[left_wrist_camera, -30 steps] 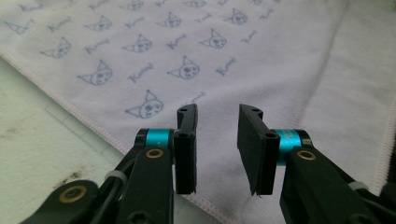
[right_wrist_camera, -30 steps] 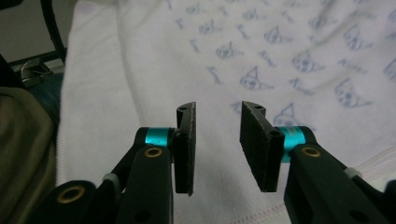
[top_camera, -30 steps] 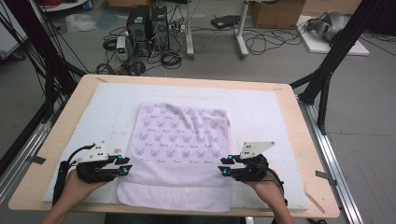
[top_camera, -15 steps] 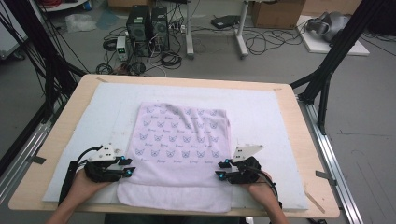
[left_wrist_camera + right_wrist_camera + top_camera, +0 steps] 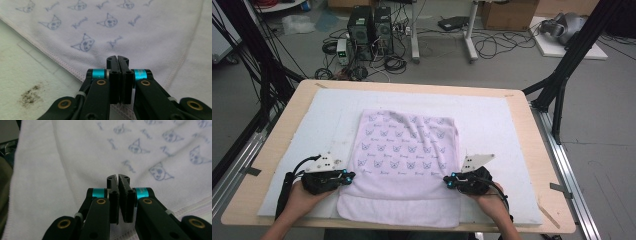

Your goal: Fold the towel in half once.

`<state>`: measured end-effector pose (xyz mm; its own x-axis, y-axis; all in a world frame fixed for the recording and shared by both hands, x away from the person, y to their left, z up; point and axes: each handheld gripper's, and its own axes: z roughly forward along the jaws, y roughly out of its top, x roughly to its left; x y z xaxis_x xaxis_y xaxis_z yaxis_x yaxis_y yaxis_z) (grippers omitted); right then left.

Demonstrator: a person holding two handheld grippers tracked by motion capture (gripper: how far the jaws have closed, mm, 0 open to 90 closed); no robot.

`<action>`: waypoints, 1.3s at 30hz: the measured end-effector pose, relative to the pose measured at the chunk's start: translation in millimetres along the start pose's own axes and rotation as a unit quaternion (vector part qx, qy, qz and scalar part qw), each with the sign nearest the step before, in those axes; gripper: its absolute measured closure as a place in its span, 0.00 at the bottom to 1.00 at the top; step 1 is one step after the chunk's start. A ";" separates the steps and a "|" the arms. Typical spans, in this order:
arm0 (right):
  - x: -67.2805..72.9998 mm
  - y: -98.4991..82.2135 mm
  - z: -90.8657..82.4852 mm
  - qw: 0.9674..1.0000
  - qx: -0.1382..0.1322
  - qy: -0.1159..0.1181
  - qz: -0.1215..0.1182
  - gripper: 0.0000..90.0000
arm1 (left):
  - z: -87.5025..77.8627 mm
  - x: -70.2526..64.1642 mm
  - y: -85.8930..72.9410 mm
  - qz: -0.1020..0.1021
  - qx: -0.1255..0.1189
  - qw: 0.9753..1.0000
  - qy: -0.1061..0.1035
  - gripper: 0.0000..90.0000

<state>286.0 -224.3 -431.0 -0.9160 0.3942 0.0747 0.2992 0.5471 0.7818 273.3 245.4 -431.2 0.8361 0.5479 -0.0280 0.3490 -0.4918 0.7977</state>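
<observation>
A pale pink towel (image 5: pixel 407 160) printed with blue cat faces lies flat on the white mat, its near part folded into a plain band. My left gripper (image 5: pixel 349 176) sits at the towel's left edge, near the front. In the left gripper view its jaws (image 5: pixel 117 58) have just closed and stand pressed together over the towel's stitched hem (image 5: pixel 67 66). My right gripper (image 5: pixel 448 181) sits at the towel's right edge. Its jaws (image 5: pixel 118 177) have also just closed, pinching the towel (image 5: pixel 82 152) beside its hem. A hand holds each gripper low on the mat.
The white mat (image 5: pixel 507 125) covers most of the wooden table (image 5: pixel 539 150). A dark stain (image 5: pixel 31 93) marks the mat by the left gripper. Black frame legs (image 5: pixel 562 80) stand at the table's right, computers (image 5: pixel 369 25) and cables on the floor beyond.
Both grippers' jaws have shut at the towel's side edges. The hands have edged slightly inward and lower. The towel lies as before.
</observation>
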 end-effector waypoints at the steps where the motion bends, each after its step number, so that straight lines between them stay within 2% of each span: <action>1: 0.6 2.9 -3.5 1.000 -0.005 0.002 -0.001 0.97 | -3.8 -0.5 2.5 0.001 -0.004 1.000 0.001 0.98; 5: 4.4 18.4 -19.7 1.000 -0.024 -0.003 -0.017 0.97 | -24.2 -2.6 16.5 0.010 -0.025 1.000 0.007 0.98; 8: 10.0 30.3 -34.1 0.999 -0.040 -0.006 -0.030 0.97 | -46.9 -4.3 27.3 0.012 -0.047 0.999 0.012 0.98; 10: 17.2 36.8 -45.6 0.998 -0.051 0.001 -0.035 0.97 | -57.7 -8.9 29.6 0.010 -0.057 0.998 0.004 0.98; 13: 30.8 40.6 -56.4 0.998 -0.050 0.014 -0.047 0.96 | -63.8 -19.8 25.5 0.024 -0.049 0.999 -0.004 0.97; 14: 33.0 39.9 -57.3 0.997 -0.050 0.022 -0.051 0.91 | -61.1 -22.6 21.2 0.025 -0.042 0.999 -0.010 0.94; 15: 35.7 36.9 -56.7 0.998 -0.045 0.022 -0.048 0.85 | -58.4 -23.4 18.3 0.021 -0.038 0.999 -0.010 0.84; 17: 34.2 28.5 -50.8 0.998 -0.040 0.026 -0.035 0.81 | -47.9 -22.5 10.2 0.014 -0.021 1.000 -0.017 0.78; 20: 29.7 15.4 -37.5 0.999 -0.036 0.034 -0.015 0.78 | -34.7 -23.4 3.4 0.011 -0.009 1.000 -0.024 0.75; 23: 28.2 6.5 -21.9 0.999 -0.019 0.040 -0.011 0.75 | -25.5 -25.8 -0.2 0.014 0.003 0.999 -0.033 0.72; 29: 32.6 -5.6 0.4 0.997 0.005 0.073 -0.014 0.72 | -13.7 -33.6 -12.0 0.023 0.030 0.998 -0.060 0.71; 31: 37.8 -8.8 6.7 0.996 0.025 0.080 -0.024 0.72 | -10.8 -35.8 -16.5 0.027 0.043 0.997 -0.066 0.73; 33: 40.9 -11.7 11.6 0.995 0.040 0.081 -0.028 0.75 | -8.5 -37.7 -20.9 0.031 0.041 0.996 -0.067 0.82; 35: 41.9 -13.3 12.6 0.996 0.037 0.076 -0.028 0.82 | -8.1 -36.5 -20.5 0.023 0.041 0.996 -0.075 0.95; 37: 40.0 -13.2 12.3 0.995 0.039 0.083 -0.028 0.96 | -7.9 -36.2 -18.4 0.023 0.045 0.996 -0.077 0.97; 39: 40.3 -12.5 11.1 0.995 0.042 0.085 -0.034 0.98 | -8.4 -36.8 -16.6 0.023 0.042 0.996 -0.075 0.98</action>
<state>248.3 -207.1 -444.6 -0.9647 0.2270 0.1335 0.2501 0.6309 0.7345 233.2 239.1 -438.3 0.9041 0.4182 -0.0872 0.3372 -0.5733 0.7468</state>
